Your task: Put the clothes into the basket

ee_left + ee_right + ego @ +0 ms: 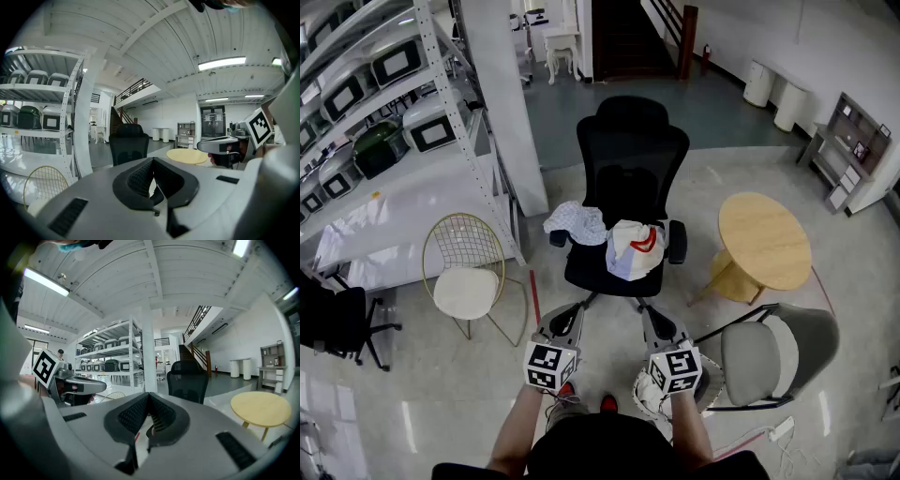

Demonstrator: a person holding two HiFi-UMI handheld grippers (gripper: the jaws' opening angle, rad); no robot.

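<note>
The left gripper (564, 321) and right gripper (656, 324) sit closed and empty at lower centre. Best to open them wide, then pinch a thick fold of the clothes (609, 242) on the chair (630, 155) mid-frame.

patterned cloth (577, 223) + white/red cloth (636, 249): crumpled, adjacent on chair seat (589, 273) | white basket (643, 396): on floor (431, 394)

Light is bright and even, coming from ceiling strip lights (221, 63); shadows under the office chair (633, 159) are soft and faint. The pale floor (441, 394) shows mild glare (white streaks at near left). Both gripper views bulge heavily, with black corners; their nearest foreground seems slightly soft.
</note>
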